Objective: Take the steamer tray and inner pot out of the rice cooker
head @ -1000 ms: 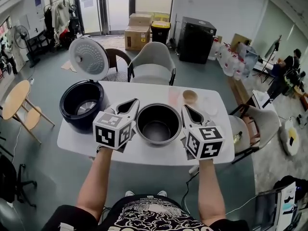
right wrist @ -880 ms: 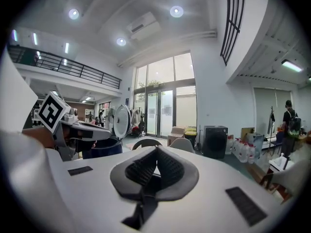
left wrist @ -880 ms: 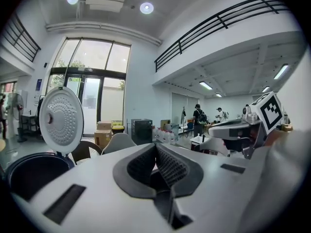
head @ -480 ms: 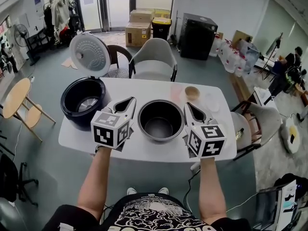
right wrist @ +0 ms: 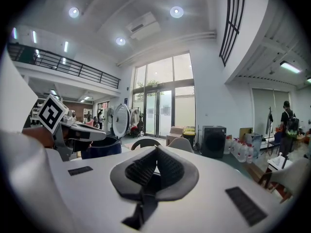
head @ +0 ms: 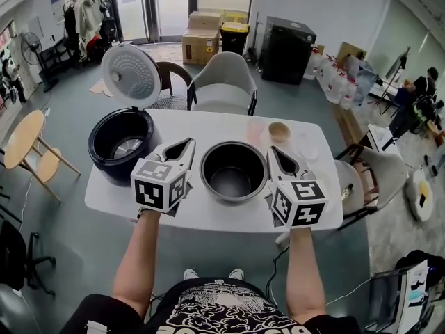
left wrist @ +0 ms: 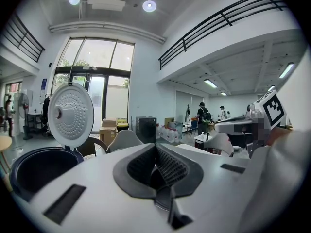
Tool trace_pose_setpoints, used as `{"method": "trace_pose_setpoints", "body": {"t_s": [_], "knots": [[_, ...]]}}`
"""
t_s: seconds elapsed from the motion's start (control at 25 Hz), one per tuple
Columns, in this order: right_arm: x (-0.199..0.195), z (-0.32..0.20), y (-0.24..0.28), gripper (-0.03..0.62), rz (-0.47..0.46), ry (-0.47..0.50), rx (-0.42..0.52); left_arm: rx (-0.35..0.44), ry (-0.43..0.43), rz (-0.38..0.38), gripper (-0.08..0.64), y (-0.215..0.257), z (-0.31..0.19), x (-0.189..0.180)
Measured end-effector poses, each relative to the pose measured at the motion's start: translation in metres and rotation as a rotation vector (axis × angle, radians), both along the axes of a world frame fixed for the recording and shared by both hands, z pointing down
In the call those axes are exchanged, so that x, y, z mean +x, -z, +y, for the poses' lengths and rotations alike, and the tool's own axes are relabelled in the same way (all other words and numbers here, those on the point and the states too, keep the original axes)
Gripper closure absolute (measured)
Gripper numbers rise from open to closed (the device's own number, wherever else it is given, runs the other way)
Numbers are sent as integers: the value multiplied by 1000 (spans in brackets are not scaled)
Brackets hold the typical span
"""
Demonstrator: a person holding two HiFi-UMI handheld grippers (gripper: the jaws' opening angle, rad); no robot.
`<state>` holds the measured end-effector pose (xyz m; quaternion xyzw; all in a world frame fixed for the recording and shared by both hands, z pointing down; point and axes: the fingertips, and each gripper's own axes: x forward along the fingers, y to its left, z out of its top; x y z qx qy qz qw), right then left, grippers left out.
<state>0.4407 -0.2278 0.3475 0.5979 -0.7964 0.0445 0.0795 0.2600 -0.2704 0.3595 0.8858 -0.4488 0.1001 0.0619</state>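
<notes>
White tabletop (head: 212, 216) bears the inner pot (head: 233, 172) and open rice cooker (head: 104, 164) — grey floor (head: 62, 228) around. Left gripper (head: 186, 143) and right gripper (head: 274, 152) flank the pot, jaws closed, empty.

A tall, open workspace, more lab or studio than home. A mezzanine railing (left wrist: 218, 30) runs under a high spotlit ceiling, and glass doors (head: 149, 9) fill the far wall. Boxes (head: 201, 44), a black cabinet (head: 286, 47), water jugs (right wrist: 240, 148) and a coat rack (head: 87, 18) ring a white bench (head: 208, 127) with chairs (head: 224, 82). A person (head: 410, 96) works far right.
</notes>
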Motion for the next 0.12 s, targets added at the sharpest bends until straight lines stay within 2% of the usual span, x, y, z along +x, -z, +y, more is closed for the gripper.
{"method": "trace_pose_setpoints", "body": {"t_s": [0.12], "knots": [[-2, 1, -1, 580, 1, -3, 4, 1, -6, -2, 547, -1, 1, 0]]}}
